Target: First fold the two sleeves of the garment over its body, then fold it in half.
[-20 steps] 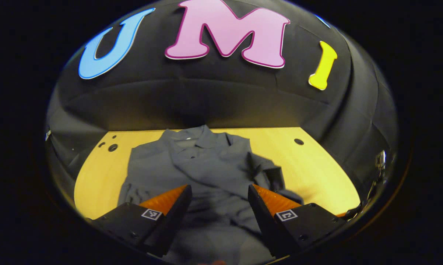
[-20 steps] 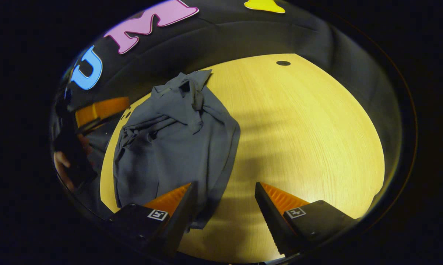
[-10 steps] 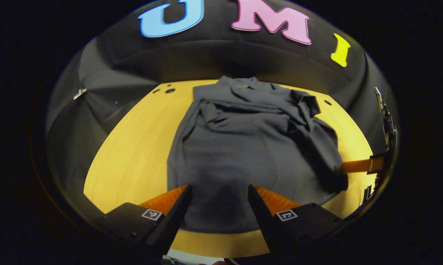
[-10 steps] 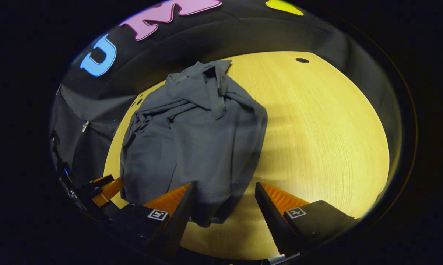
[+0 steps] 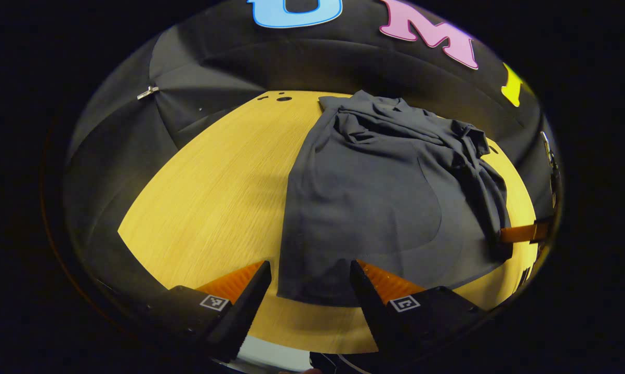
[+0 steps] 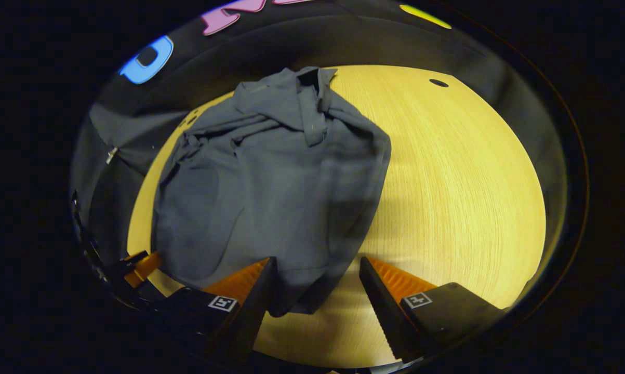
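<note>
A dark grey collared shirt point(image 5: 385, 197) lies on the yellow wooden table point(image 5: 213, 192), collar at the far end, both sleeves folded in over the body and bunched near the collar. The shirt point(image 6: 270, 176) has its hem toward me. My left gripper point(image 5: 308, 274) stands open above the hem's near left corner, nothing between its fingers. My right gripper point(image 6: 317, 272) is open over the hem's near right corner. The right gripper's orange finger point(image 5: 517, 233) pokes in at the shirt's right edge in the left gripper view. The left gripper's orange finger point(image 6: 143, 264) appears low left in the right gripper view.
The table point(image 6: 457, 171) has bare wood to the right of the shirt, with a dark hole point(image 6: 438, 82) near its far edge. Small holes point(image 5: 281, 97) mark the far left corner. Black cloth walls close in behind and beside the table.
Both grippers have pulled back toward the table's near edge and risen, so the whole shirt and its hem now lie ahead of the fingers. Both stayed open. The shirt has not moved.
</note>
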